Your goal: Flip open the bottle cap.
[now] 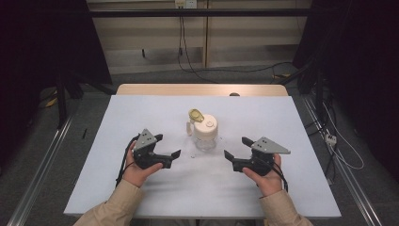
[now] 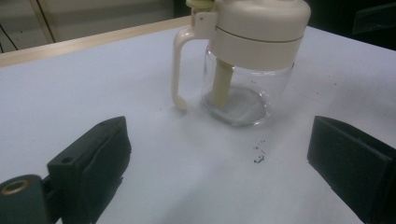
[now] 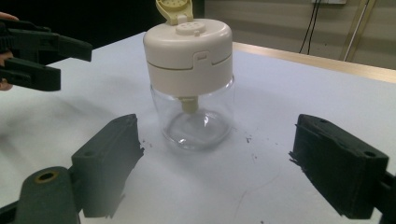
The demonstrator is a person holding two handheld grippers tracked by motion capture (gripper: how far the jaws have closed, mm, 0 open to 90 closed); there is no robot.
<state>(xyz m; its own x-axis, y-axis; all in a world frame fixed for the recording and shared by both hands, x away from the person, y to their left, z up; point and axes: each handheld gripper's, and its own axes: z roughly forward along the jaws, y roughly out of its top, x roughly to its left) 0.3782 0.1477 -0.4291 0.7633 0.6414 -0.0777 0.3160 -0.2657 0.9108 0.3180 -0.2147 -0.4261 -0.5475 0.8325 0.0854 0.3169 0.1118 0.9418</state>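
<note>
The glass jar [image 1: 205, 133] stands upright near the middle of the pale desk [image 1: 141, 108], and every place below is given relative to it. Its clear body is closed by a cream lid [image 1: 206, 126]; the small flip cap [image 1: 196, 115] on top of that lid is hinged open and stands up on the jar's far side. A cream handle [image 2: 178, 70] runs down the side of the jar, seen at its left in the left gripper view. A cream stem hangs from the lid down inside the glass.

Your left tongs [image 1: 168, 146] sit to the left of the jar, near it but apart from it; their jaws stand well apart and grip nothing. Your right tongs [image 1: 237, 148] sit to the right of the jar, likewise near and apart, with the jaws spread wide and nothing between the pads. In both gripper views the jar stands beyond the jaw tips, roughly centred in the gap.

A few dark specks [image 2: 258, 156] lie on the desk just in front of the jar's base. Your left hand [image 1: 136, 170] and right hand [image 1: 268, 176] hold the tongs from the near side of the jar.
</note>
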